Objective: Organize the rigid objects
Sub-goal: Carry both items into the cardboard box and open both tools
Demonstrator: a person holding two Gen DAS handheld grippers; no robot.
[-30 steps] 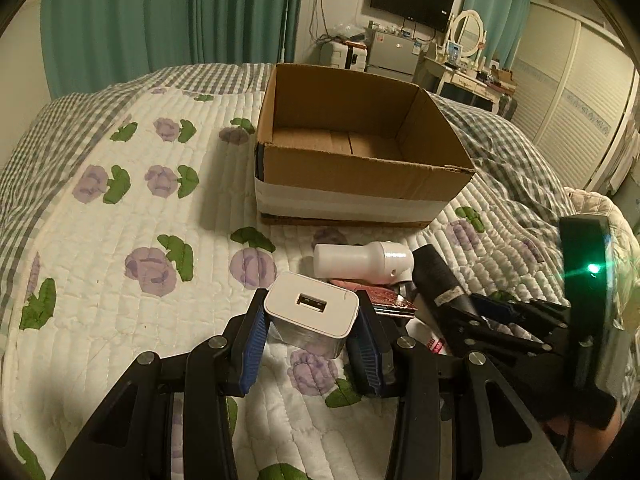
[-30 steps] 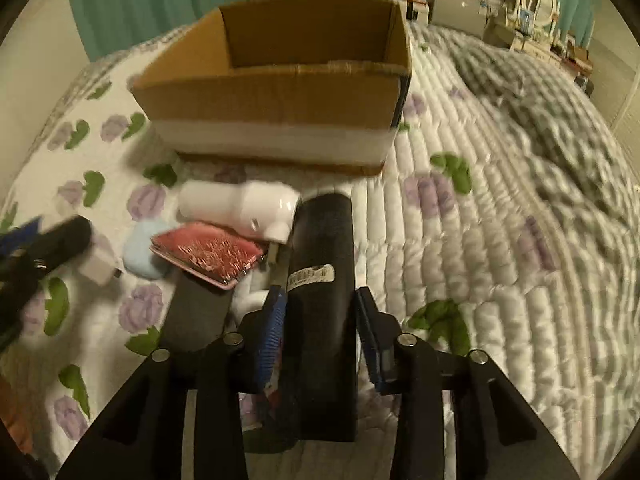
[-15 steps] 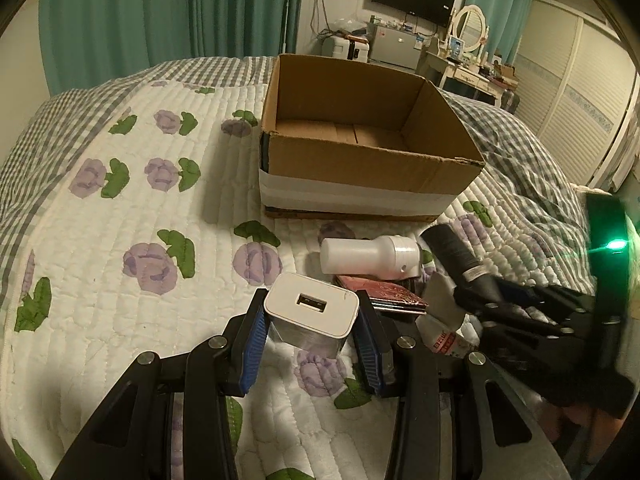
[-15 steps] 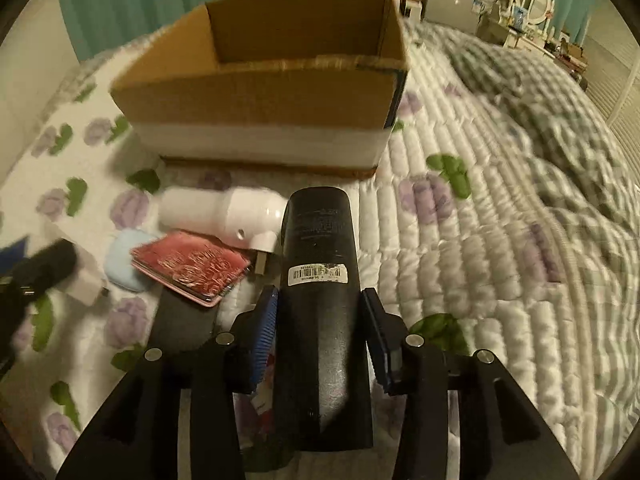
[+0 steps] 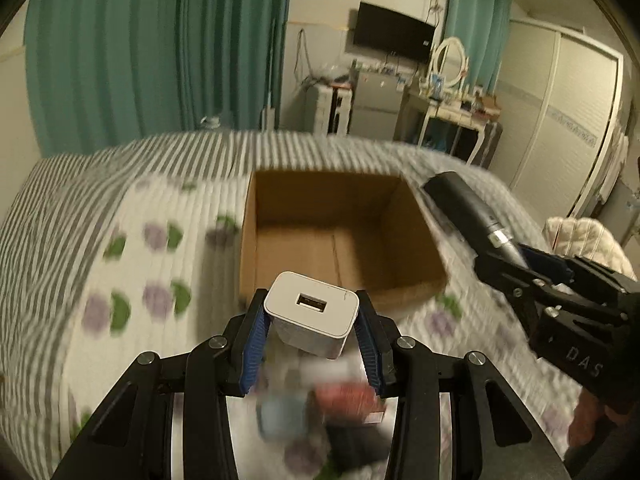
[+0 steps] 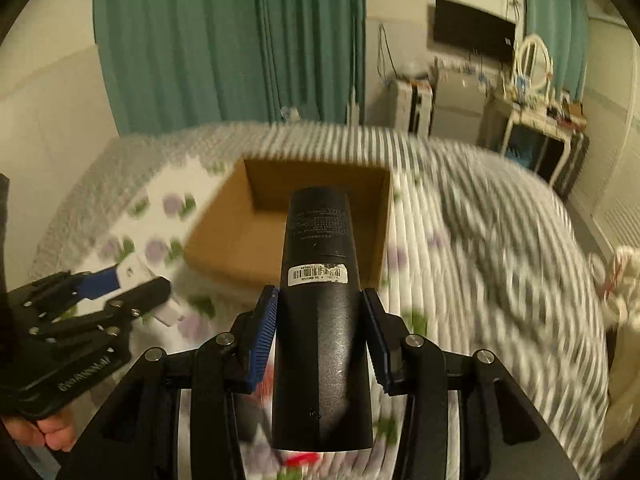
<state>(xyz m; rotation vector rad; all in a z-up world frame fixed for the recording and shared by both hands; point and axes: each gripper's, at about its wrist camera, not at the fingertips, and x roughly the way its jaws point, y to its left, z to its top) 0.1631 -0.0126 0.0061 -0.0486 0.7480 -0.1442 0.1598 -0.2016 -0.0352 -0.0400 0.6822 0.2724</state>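
left gripper [image 5: 311, 326] clamps white USB charger [image 5: 311, 314]; right gripper [image 6: 320, 330] clamps black bottle [image 6: 320, 320]; open cardboard box [image 5: 340, 236] mid-frame

Right gripper [image 6: 320, 320], lower centre: blue-padded fingers [image 6: 264, 332] clamped on a black cylindrical bottle [image 6: 318, 320] bearing a white barcode label, pointing away toward the frame centre. Cardboard box [image 6: 240, 240], centre, open-topped, on the bed [image 6: 480, 260] with floral and checked quilt, blurred. Left gripper [image 6: 132, 292], lower left edge, gripping a white charger [image 6: 134, 272]. Teal curtains [image 6: 224, 40], upper centre. Wall television [image 6: 472, 34], upper right
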